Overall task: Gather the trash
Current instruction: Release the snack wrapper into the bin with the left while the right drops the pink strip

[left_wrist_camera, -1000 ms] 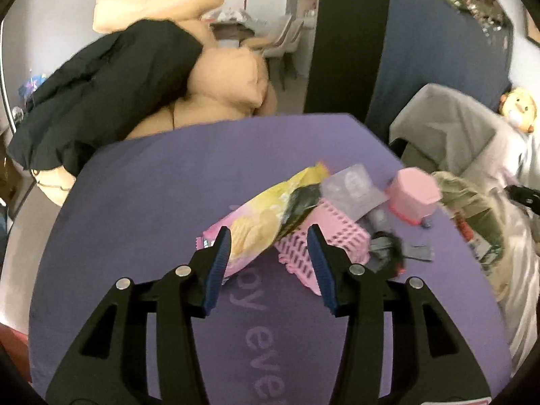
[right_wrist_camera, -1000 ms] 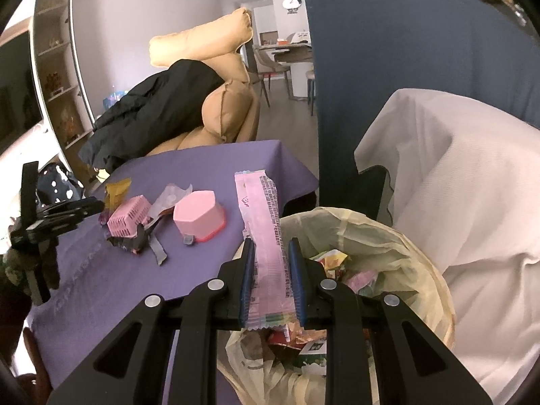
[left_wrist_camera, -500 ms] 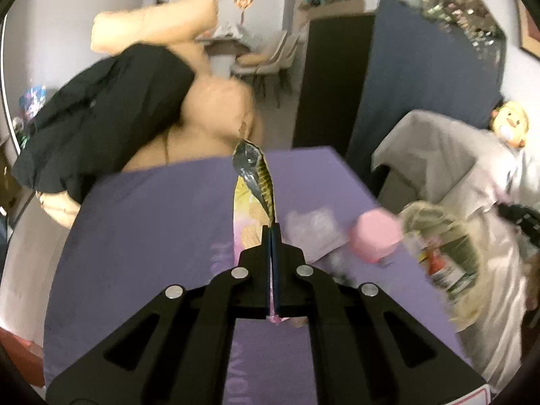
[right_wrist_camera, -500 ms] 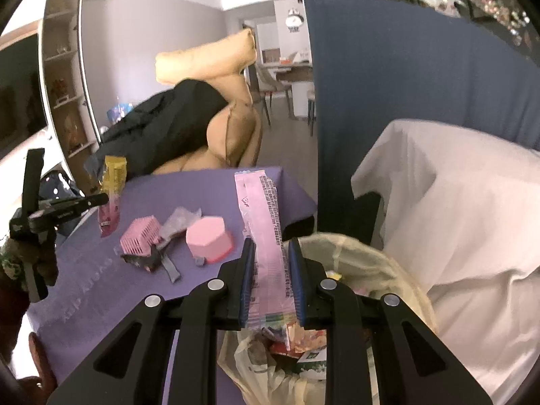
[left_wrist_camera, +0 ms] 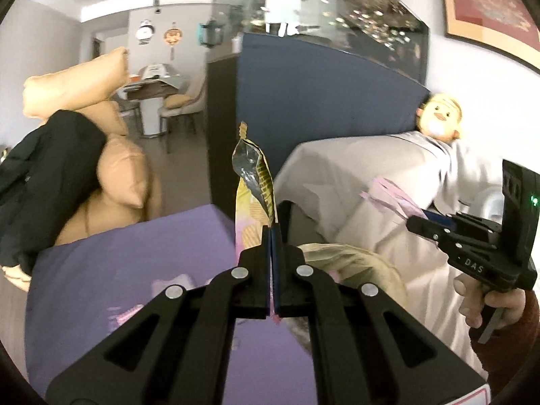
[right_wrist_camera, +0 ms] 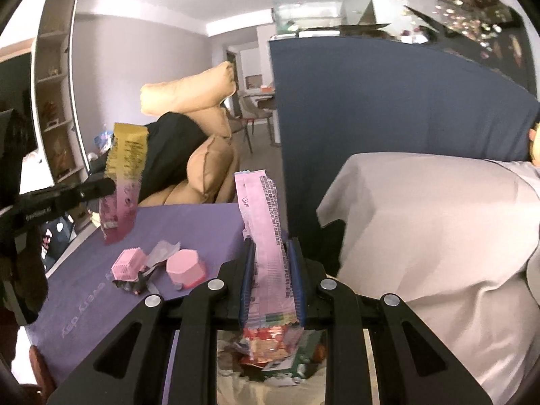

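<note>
My left gripper (left_wrist_camera: 271, 233) is shut on a yellow and pink snack bag (left_wrist_camera: 253, 189) and holds it upright in the air, above the edge of the purple table (left_wrist_camera: 128, 263). In the right wrist view the same bag (right_wrist_camera: 125, 175) hangs at the left. My right gripper (right_wrist_camera: 271, 256) is shut on a long pink wrapper (right_wrist_camera: 266, 236) directly above the bin (right_wrist_camera: 270, 364) full of trash. The bin's lined rim (left_wrist_camera: 354, 256) shows just right of my left gripper. The right gripper with its wrapper (left_wrist_camera: 395, 199) shows at the right.
On the table lie a pink basket (right_wrist_camera: 128, 263), a pink hexagonal box (right_wrist_camera: 185, 266) and crumpled wrappers (right_wrist_camera: 158, 253). A sofa under a white sheet (right_wrist_camera: 422, 236) stands right of the bin, a blue partition (right_wrist_camera: 371, 108) behind it. Tan cushions (right_wrist_camera: 209, 165) lie beyond the table.
My left gripper closed on the snack bag, lifted it off the table and carried it right toward the bin. My right gripper stayed shut on the pink wrapper and rose slightly above the bin.
</note>
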